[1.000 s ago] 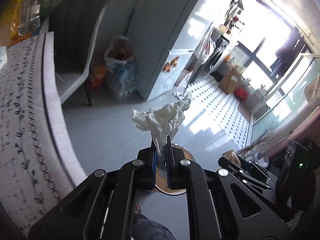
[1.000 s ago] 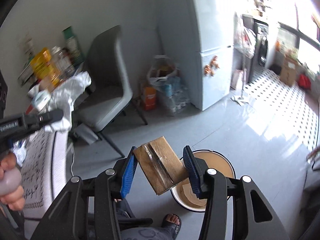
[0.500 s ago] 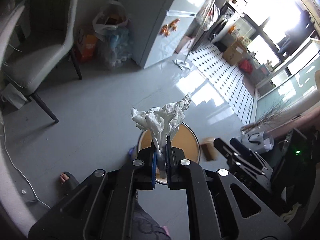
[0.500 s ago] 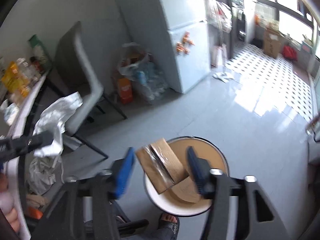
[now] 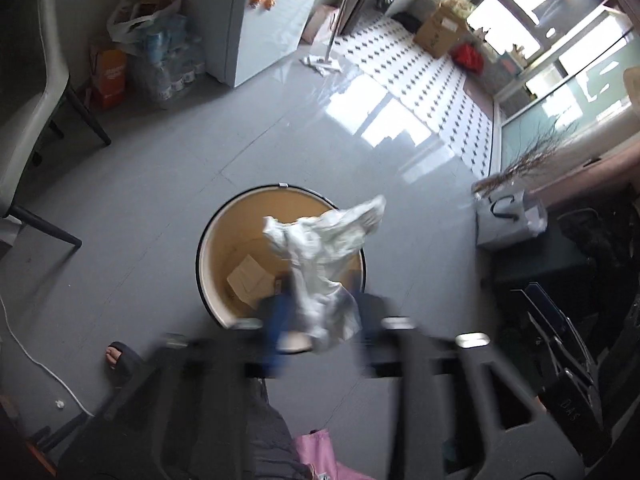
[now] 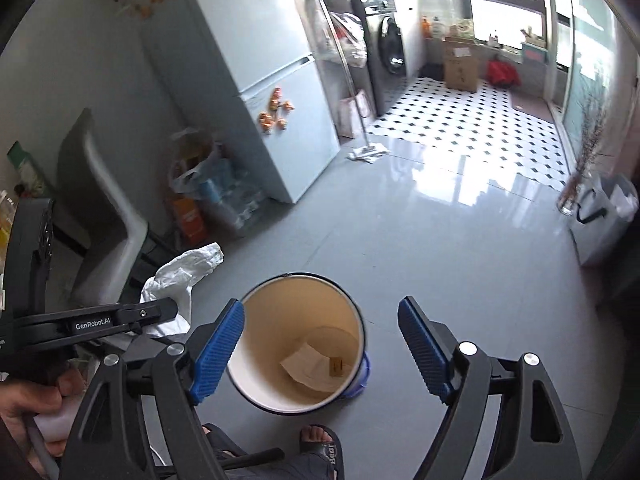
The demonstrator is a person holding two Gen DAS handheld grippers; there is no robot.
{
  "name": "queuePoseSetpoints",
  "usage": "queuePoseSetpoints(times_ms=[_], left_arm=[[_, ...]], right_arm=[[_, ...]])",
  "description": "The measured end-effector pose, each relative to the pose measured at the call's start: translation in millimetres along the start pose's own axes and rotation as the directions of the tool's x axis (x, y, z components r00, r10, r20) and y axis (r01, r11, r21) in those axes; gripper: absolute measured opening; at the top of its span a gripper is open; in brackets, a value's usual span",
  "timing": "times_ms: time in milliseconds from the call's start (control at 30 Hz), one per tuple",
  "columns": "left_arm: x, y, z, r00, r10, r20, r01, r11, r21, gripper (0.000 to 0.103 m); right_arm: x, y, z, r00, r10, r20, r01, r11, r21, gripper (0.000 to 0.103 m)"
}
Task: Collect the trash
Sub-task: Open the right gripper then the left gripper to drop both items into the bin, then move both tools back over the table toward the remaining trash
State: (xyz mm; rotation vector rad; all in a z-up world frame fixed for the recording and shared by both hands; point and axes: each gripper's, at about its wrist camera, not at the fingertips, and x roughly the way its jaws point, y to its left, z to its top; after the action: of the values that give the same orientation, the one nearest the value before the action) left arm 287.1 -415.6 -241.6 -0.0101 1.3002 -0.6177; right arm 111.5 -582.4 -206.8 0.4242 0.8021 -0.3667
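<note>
Both grippers are over the round bin point(image 6: 298, 340). The right gripper point(image 6: 322, 350) has just been opening, jaws spread with nothing between them; cardboard point(image 6: 310, 364) lies at the bin bottom. The left gripper point(image 5: 318, 312) has also just been opening, and the crumpled white wrapper point(image 5: 324, 248) sits loose between its blurred fingers, at 3 o'clock over the bin.

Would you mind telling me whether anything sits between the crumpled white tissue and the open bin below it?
Nothing visible does: the tissue hangs between the left tool's parted jaws, directly over the bin's uncovered mouth.
</note>
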Motion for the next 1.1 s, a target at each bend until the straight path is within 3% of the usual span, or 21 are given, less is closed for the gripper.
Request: queuePoseSetpoints(times_ms=[33, 100, 233, 433, 567, 633, 900, 1100], left_arm=[[-6.0, -0.8, -1.1, 0.999, -0.027, 0.023, 0.027, 1.0, -0.003, 0.084], [-22.3, 0.4, -3.2, 0.997, 0.0, 0.08, 0.0, 1.0, 0.0, 0.086], [-51.6, 17.6, -4.1, 0.991, -0.053, 0.12, 0.062, 0.995, -0.073, 0.086], [-124.4, 40.7, -19.8, 0.965, -0.044, 0.257, 0.073, 0.992, -0.105, 0.095], [-184.1, 65.9, -35.8, 0.933, 0.015, 0.359, 0.028, 0.993, -0.114, 0.097], [-212.7, 78.6, -44.4, 0.912, 0.058, 0.406, -0.008, 0.992, -0.123, 0.097], [-282.2, 127.6, -86.5, 0.859, 0.127, 0.497, -0.029, 0.979, -0.2, 0.097], [-336.0, 163.6, -121.9, 0.795, 0.199, 0.573, -0.047, 0.962, -0.268, 0.097]], right_arm=[[1.5, -4.0, -0.8, 1.0, -0.008, -0.005, 0.008, 1.0, 0.007, 0.078], [5.5, -10.2, -3.0, 1.0, -0.012, -0.02, 0.013, 1.0, 0.023, 0.078], [7.6, -7.9, -2.1, 1.0, -0.005, -0.029, 0.005, 1.0, 0.012, 0.078], [-2.8, 23.0, -3.8, 0.999, 0.04, -0.032, -0.041, 0.998, -0.043, 0.082], [-14.2, 53.9, -4.1, 0.998, 0.054, -0.013, -0.055, 0.995, -0.085, 0.087], [-21.3, 73.7, -1.8, 0.997, 0.072, 0.011, -0.07, 0.992, -0.103, 0.095], [-59.9, 153.1, 1.5, 0.985, 0.159, 0.065, -0.143, 0.969, -0.199, 0.095], [-93.3, 211.9, -9.0, 0.969, 0.237, 0.07, -0.206, 0.932, -0.297, 0.095]])
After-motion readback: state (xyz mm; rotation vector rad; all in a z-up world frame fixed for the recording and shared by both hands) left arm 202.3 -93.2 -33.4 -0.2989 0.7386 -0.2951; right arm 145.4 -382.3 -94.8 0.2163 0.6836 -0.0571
